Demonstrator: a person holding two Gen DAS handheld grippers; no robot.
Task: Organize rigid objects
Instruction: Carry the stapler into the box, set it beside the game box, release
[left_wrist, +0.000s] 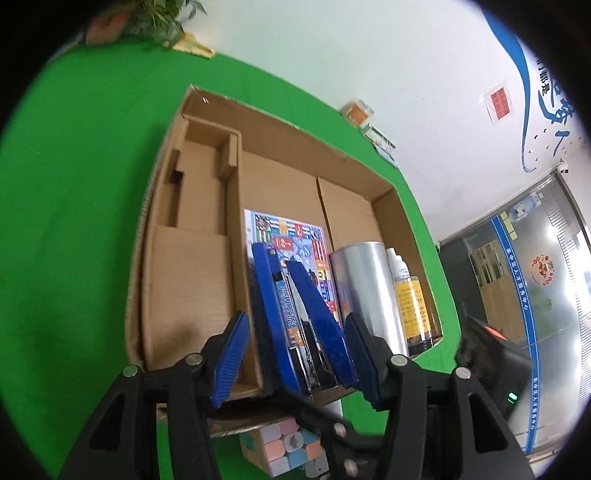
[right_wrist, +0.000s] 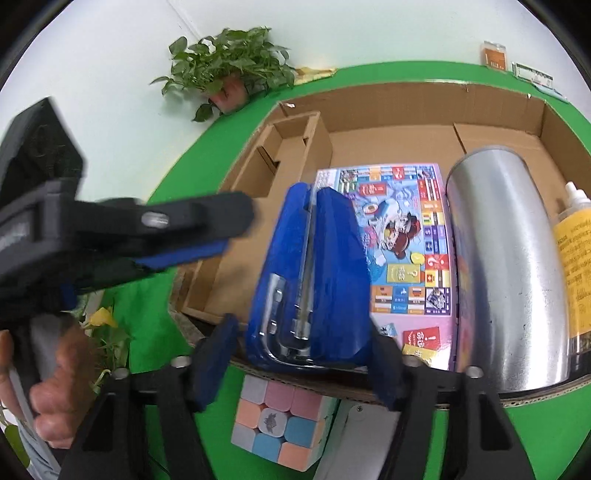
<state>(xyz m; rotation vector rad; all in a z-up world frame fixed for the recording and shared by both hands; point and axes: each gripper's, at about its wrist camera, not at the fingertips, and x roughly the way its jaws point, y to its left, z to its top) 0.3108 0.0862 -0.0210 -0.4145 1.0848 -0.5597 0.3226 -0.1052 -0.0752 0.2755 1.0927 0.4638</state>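
Right wrist: one stapler (right_wrist: 314, 280), one cube (right_wrist: 280, 421).

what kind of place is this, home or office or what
Probably an office or service centre used as a recording spot: a table under green cloth, a glass partition with printed signs, and a potted plant against a white wall.

Each gripper (left_wrist: 295, 365) has black arms, silver screws and ribbed blue pads (left_wrist: 231, 360).
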